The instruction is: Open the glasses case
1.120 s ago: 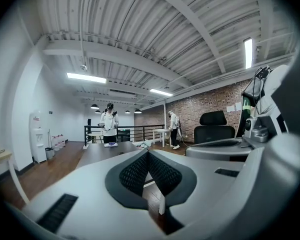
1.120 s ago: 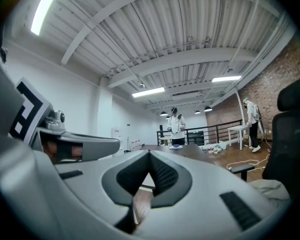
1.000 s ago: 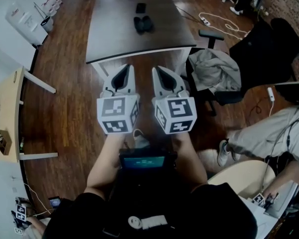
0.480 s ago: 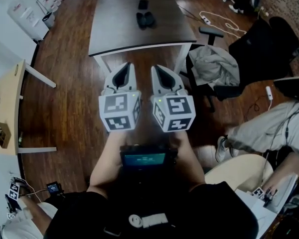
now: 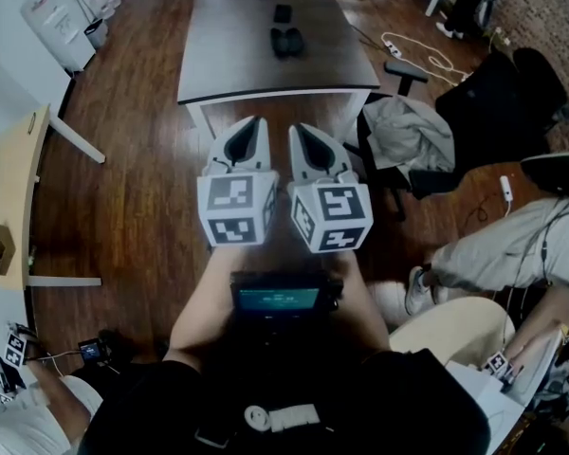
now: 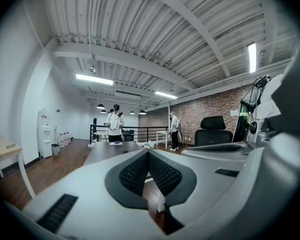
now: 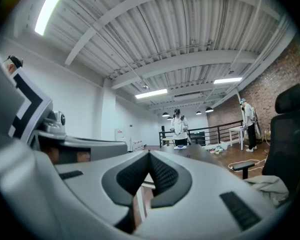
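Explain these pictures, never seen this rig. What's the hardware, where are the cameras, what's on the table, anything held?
No robot here: a person holds a two-jaw gripper in each hand, the left gripper and the right gripper; the marker cubes are part of them. The top-down picture comes from a camera on the person's head; the other two come from cameras riding on each gripper, looking along its jaws. Both show jaws together with nothing between, so nothing is held. Ahead stands a dark table with a nearer dark thing and a farther dark thing; either could be the glasses case, too small to tell.
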Tool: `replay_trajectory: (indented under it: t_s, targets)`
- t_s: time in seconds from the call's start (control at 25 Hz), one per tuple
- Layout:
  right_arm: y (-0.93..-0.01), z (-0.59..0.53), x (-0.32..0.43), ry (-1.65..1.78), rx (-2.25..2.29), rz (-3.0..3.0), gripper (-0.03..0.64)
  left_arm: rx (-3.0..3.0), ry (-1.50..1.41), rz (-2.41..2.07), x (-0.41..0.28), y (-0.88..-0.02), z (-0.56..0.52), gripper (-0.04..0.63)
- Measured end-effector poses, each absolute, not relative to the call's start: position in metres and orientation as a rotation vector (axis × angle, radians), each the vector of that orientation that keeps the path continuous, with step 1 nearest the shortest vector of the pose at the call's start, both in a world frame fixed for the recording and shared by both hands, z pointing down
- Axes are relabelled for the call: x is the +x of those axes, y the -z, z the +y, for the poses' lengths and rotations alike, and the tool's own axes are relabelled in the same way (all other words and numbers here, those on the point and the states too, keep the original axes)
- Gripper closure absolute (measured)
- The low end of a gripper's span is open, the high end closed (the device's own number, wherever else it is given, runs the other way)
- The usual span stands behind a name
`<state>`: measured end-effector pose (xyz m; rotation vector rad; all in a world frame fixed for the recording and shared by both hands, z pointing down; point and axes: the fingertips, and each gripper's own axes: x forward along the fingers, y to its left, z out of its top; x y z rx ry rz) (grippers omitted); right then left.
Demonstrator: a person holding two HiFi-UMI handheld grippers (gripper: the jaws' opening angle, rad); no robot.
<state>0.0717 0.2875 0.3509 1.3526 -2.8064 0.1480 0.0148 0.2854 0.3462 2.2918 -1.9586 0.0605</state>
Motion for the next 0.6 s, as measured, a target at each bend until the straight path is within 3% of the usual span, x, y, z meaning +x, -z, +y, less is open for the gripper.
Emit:
replay_trajectory:
  t_s: [0.6]
  targets:
    - [-0.336,0.278,0.073,-0.08,1.375,-2.806,0.603,2.362,-0.034,-1.905,0.02,-0.333,0.272,0.597]
